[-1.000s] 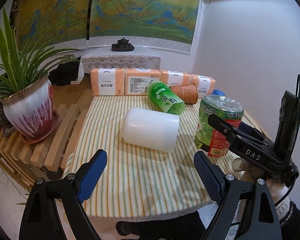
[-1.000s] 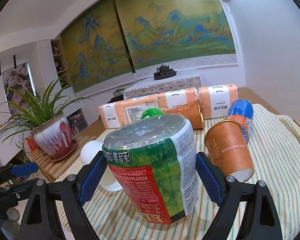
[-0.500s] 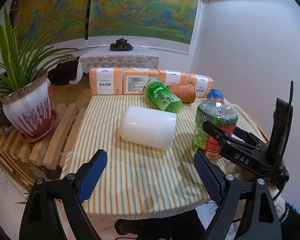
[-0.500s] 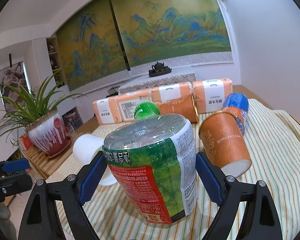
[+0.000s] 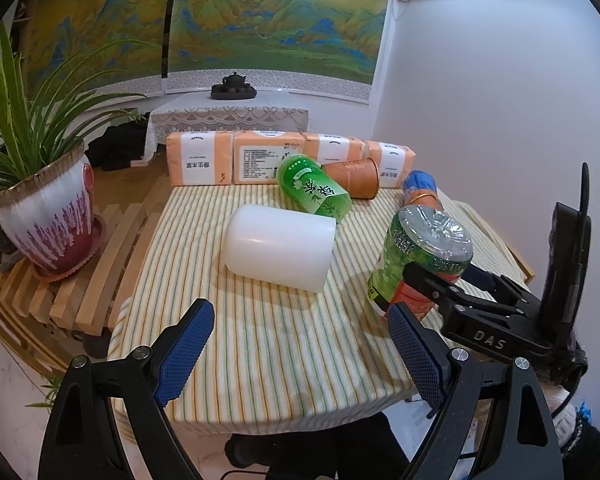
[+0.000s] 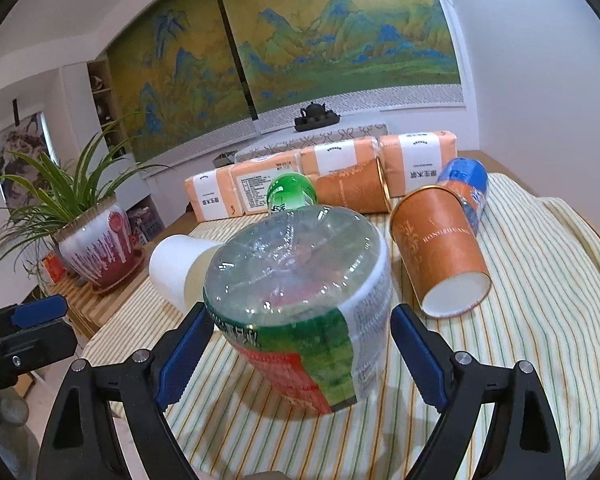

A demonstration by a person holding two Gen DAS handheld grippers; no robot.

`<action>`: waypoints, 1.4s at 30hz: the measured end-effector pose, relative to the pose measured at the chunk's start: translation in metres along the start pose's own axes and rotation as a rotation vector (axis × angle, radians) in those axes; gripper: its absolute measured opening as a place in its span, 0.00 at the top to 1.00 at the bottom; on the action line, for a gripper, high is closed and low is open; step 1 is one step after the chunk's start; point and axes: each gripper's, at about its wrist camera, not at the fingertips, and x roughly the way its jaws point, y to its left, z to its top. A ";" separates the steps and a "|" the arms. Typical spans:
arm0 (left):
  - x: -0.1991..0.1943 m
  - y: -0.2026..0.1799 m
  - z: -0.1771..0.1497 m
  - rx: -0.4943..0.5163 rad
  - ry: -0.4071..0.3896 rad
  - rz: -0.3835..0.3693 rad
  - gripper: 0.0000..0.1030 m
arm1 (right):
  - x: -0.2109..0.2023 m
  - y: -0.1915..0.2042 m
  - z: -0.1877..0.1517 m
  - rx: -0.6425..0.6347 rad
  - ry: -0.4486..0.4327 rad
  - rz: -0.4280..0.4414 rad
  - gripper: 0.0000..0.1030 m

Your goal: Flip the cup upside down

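A clear plastic cup (image 6: 300, 280) with a green and red label sits between the blue pads of my right gripper (image 6: 298, 316), which is shut on it. The cup leans over, with its clear ribbed end up and toward the right wrist camera. Its lower rim is close to the striped cloth (image 6: 540, 320); whether it touches is unclear. From the left wrist, the same cup (image 5: 420, 248) is at the right, clamped by the right gripper (image 5: 440, 276). My left gripper (image 5: 298, 320) hangs open and empty over the table's near edge.
On the cloth (image 5: 260, 340) a white cup (image 5: 280, 252) lies on its side, with a green can (image 5: 314, 192), an orange paper cup (image 5: 352, 178) and a blue-topped bottle (image 5: 420, 184) behind it. Tissue packs (image 5: 256, 160) line the back. A potted plant (image 5: 48, 216) stands left on slats.
The cup in my right gripper has gone from upright to tilted, showing more of its clear top end. My left gripper has drawn back a little from the table.
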 end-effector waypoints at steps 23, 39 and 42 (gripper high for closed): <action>-0.022 -0.037 -0.003 0.062 -0.205 0.079 0.09 | -0.101 0.000 0.002 0.037 -0.092 -0.121 0.15; -0.040 -0.047 -0.008 0.073 -0.272 0.123 0.05 | -0.122 0.006 -0.003 0.030 -0.163 -0.227 0.14; -0.042 -0.046 -0.008 0.069 -0.270 0.125 0.05 | -0.121 0.009 -0.003 0.023 -0.162 -0.225 0.12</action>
